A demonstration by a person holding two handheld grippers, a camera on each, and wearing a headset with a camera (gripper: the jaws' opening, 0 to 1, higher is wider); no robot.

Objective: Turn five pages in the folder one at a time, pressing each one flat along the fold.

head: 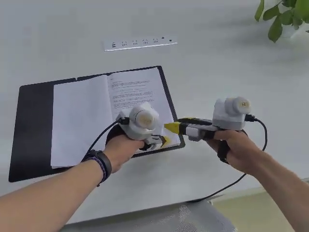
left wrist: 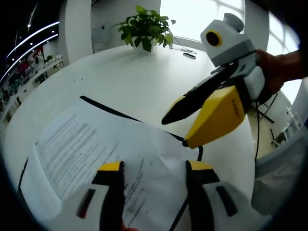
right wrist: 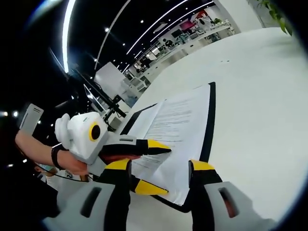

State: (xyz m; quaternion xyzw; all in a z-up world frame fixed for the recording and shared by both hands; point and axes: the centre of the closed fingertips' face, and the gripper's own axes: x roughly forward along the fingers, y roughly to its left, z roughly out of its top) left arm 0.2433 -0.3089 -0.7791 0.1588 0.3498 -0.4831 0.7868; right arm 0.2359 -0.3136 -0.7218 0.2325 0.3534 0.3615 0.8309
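The black folder (head: 30, 130) lies open on the white table, with a blank sheet (head: 79, 118) on its left side and a printed page (head: 137, 92) on its right. My left gripper (head: 161, 141) is low over the printed page's near right corner, jaws open with the paper (left wrist: 96, 149) under them. In its own view the left gripper (left wrist: 155, 167) holds nothing. My right gripper (head: 173, 127) points in from the right toward that same corner, open. In its own view the right gripper (right wrist: 160, 166) faces the page edge (right wrist: 185, 130) and the left gripper (right wrist: 154, 166).
A white power strip (head: 140, 43) lies beyond the folder. A potted plant (head: 282, 17) stands at the far right corner. Black cables trail from both grippers toward the table's near edge (head: 159, 205). Bare table (head: 231, 67) stretches to the right of the folder.
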